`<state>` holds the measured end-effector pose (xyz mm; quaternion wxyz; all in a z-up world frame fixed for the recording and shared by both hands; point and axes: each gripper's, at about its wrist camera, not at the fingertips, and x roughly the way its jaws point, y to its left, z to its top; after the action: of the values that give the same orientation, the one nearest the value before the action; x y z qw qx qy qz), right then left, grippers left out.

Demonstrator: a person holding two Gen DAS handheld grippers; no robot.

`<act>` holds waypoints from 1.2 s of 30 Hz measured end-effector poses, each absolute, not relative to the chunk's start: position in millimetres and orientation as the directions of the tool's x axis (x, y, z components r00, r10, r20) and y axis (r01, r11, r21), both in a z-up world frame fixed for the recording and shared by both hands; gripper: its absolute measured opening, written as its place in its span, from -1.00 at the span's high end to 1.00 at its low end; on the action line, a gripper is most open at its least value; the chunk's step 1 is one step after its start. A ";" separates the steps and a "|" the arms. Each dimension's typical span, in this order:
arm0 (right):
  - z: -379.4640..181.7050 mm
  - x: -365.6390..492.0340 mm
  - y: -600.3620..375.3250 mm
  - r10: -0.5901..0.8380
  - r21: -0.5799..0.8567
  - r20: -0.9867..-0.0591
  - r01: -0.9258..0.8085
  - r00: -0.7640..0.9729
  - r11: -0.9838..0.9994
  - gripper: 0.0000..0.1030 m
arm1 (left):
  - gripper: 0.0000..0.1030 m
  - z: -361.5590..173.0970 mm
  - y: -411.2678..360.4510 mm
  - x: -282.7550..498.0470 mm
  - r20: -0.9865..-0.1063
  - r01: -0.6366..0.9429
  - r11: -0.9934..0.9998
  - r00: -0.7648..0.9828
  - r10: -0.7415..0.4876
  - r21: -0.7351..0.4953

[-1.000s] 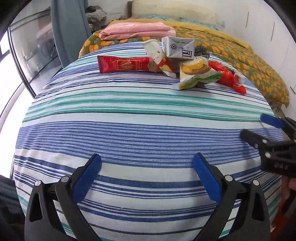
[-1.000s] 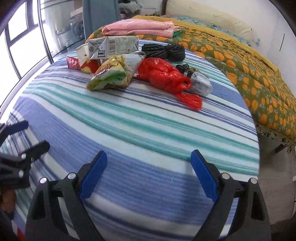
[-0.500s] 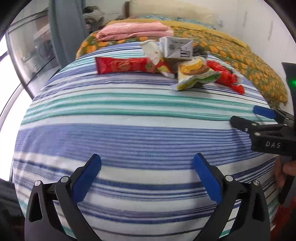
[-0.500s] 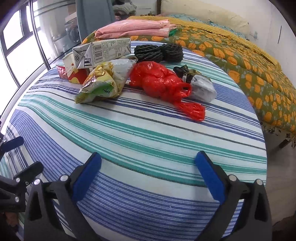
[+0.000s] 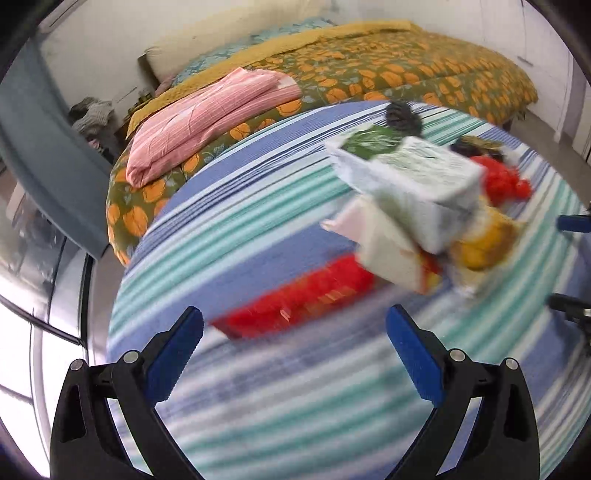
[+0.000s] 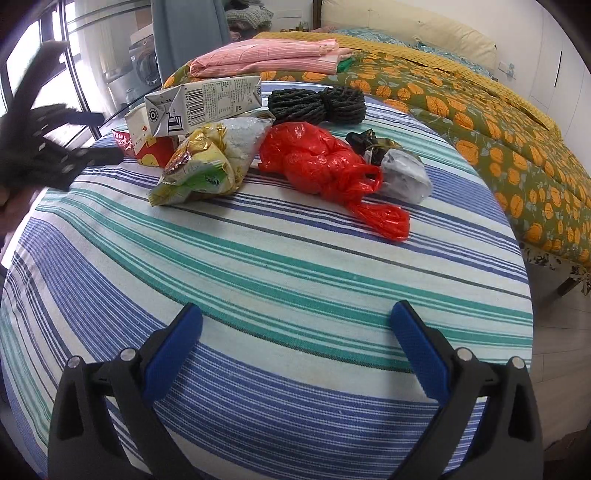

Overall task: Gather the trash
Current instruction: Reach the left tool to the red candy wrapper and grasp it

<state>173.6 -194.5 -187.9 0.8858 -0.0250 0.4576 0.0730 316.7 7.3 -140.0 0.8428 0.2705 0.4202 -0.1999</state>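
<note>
A pile of trash lies at the far side of the striped tablecloth: a white milk carton, a yellow-green snack bag, a red plastic bag, a grey wad and a black-gold wrapper. My right gripper stands open over bare cloth, well short of the pile. My left gripper is open too, with a long red wrapper lying just ahead of its fingertips, untouched. The carton and the snack bag sit beyond it. The left wrist view is motion-blurred.
A black rope coil lies behind the trash. Beyond the table is a bed with an orange-patterned cover and a folded pink cloth. Windows and a blue curtain are at the left; floor shows past the table's right edge.
My left gripper has swung forward to the trash pile and rolled, bringing the red wrapper close in front of its jaws. The right gripper has hardly moved; its jaws stand slightly wider.
</note>
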 end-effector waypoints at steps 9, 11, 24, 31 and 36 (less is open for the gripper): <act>-188.1 173.8 -194.5 0.107 0.023 -0.815 -0.153 0.570 0.988 -0.91 | -0.46 -162.4 4.5 319.6 -0.914 0.759 0.629 0.360 -0.190 0.168; -188.1 173.8 -194.6 0.107 0.023 -0.815 -0.153 0.570 0.988 -0.91 | -0.35 -154.7 10.5 312.4 -0.928 0.795 0.603 0.273 -0.254 0.069; -188.1 173.9 -194.6 0.107 0.023 -0.815 -0.153 0.570 0.988 -0.91 | 0.31 -158.3 22.0 316.8 -0.925 0.727 0.682 0.313 -0.217 0.086; -188.1 173.9 -194.7 0.108 0.023 -0.815 -0.154 0.569 0.988 -0.91 | 0.72 -139.3 71.6 279.1 -0.911 0.499 0.865 0.379 -0.163 0.053; -188.0 174.3 -194.2 0.108 0.023 -0.815 -0.154 0.569 0.988 -0.91 | 0.71 -137.1 73.7 210.4 -0.897 0.396 0.918 0.409 -0.167 0.010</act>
<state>174.3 -194.2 -188.0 0.8854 -0.0252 0.4583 0.0740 210.4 73.7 -137.1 0.8319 0.1109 0.5168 -0.1692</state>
